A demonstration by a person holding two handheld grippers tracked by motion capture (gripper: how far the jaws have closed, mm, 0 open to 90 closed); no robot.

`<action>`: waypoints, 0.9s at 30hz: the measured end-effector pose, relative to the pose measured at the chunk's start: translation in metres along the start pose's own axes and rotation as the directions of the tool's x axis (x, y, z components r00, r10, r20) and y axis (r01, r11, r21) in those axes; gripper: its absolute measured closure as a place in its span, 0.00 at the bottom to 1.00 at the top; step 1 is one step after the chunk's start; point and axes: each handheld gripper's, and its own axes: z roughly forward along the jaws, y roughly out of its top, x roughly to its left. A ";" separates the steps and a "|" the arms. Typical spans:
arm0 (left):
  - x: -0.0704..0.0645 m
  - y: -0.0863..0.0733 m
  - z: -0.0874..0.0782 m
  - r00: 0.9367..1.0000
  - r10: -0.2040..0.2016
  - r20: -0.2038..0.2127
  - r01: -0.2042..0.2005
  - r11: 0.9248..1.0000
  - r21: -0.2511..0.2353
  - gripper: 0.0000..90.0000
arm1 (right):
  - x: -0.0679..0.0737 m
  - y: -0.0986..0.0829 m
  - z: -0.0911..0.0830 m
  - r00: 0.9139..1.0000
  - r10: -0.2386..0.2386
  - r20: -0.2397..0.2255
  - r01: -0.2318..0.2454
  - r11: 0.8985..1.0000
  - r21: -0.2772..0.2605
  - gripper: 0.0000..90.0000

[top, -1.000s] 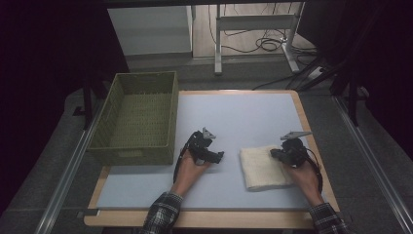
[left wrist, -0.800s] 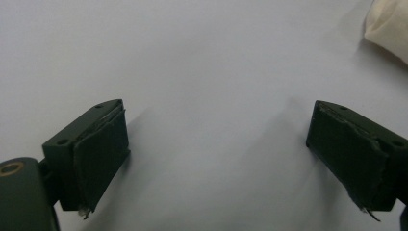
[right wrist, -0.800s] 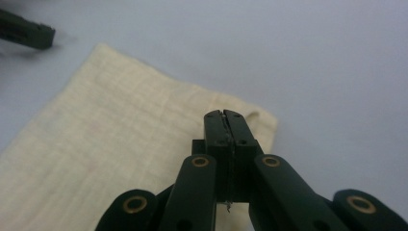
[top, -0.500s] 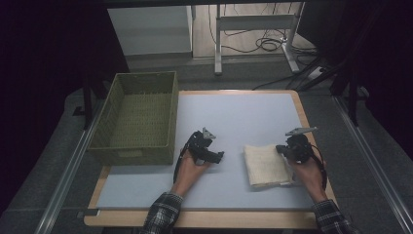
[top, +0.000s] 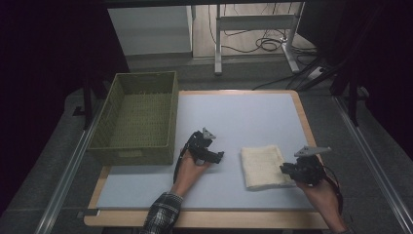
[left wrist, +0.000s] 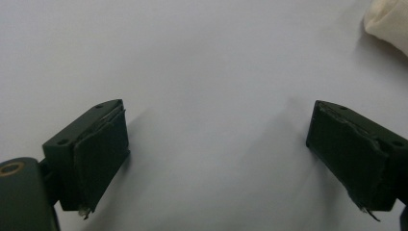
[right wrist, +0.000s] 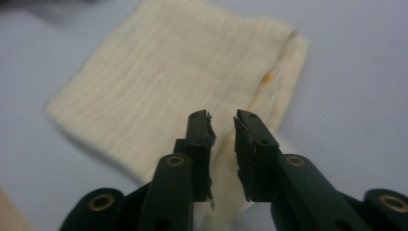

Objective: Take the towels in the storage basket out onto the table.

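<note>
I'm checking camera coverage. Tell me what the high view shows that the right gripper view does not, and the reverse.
High view alone: the green basket at the table's left, the left gripper open over bare mat, both hands, and the floor with cables beyond. Right gripper view alone: a small orange spot on the cloth near its folded edge, and the narrow gap between the jaws of the right gripper, which look to hold nothing. Both share: the cream folded cloth on the blue mat and the right gripper at its edge.
</note>
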 end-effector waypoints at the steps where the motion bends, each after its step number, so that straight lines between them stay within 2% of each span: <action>1: 0.000 0.000 0.000 1.000 0.000 0.000 0.000 1.000 0.000 0.09 | 0.003 -0.004 0.001 1.000 -0.001 -0.006 0.001 1.000 0.008 0.77; 3: 0.000 0.000 0.000 1.000 0.000 0.000 0.000 1.000 0.000 0.09 | 0.006 -0.010 0.004 1.000 -0.007 -0.005 0.007 1.000 0.021 0.77; 4: 0.000 0.000 0.000 1.000 0.000 0.000 0.000 1.000 0.001 0.09 | 0.007 -0.013 0.008 1.000 -0.013 0.001 0.013 0.999 0.029 0.84; 5: 0.000 0.000 0.000 1.000 0.000 -0.001 0.000 1.000 0.001 0.09 | 0.009 -0.015 0.012 1.000 -0.029 -0.004 0.029 0.999 0.034 0.97; 8: 0.000 0.000 0.000 1.000 0.000 -0.001 0.000 1.000 0.001 0.09 | 0.012 -0.013 0.010 0.999 -0.039 0.009 0.038 0.999 0.028 0.99; 11: 0.000 0.000 0.000 1.000 0.001 0.000 -0.001 1.000 0.001 0.09 | 0.013 -0.006 -0.004 0.998 -0.058 0.036 0.058 0.998 -0.007 0.99; 13: 0.000 0.000 0.000 1.000 -0.001 0.002 0.001 1.000 0.001 0.08 | 0.011 -0.002 -0.016 0.995 -0.067 0.071 0.069 0.997 -0.027 0.99; 14: 0.000 0.000 0.000 1.000 -0.001 0.002 0.001 1.000 0.001 0.08 | 0.009 -0.001 -0.022 0.994 -0.068 0.090 0.071 0.997 -0.026 0.99; 16: 0.000 0.000 0.000 1.000 -0.001 0.002 0.001 1.000 0.001 0.08 | 0.003 -0.002 -0.025 0.993 -0.055 0.101 0.057 0.998 -0.018 0.99; 18: 0.000 0.000 0.000 1.000 -0.003 0.002 0.003 1.000 0.000 0.08 | -0.003 -0.008 -0.020 0.995 -0.031 0.090 0.031 0.999 -0.006 0.99; 22: 0.000 0.000 0.000 1.000 -0.005 0.002 0.005 1.000 0.003 0.08 | -0.010 -0.022 0.001 0.998 0.008 0.061 -0.009 1.000 0.020 0.98; 24: 0.000 0.001 0.000 1.000 -0.008 0.003 0.008 1.000 0.009 0.09 | -0.011 -0.026 0.003 0.998 0.025 0.057 -0.024 1.000 -0.009 0.96; 26: -0.002 0.008 -0.003 1.000 -0.003 0.005 0.003 1.000 0.025 0.13 | -0.012 -0.026 0.002 0.997 0.025 0.067 -0.025 1.000 -0.006 0.91; 27: -0.004 0.014 -0.006 1.000 0.000 0.006 0.000 1.000 0.013 0.14 | -0.012 -0.027 0.002 0.998 0.027 0.065 -0.026 1.000 -0.003 0.91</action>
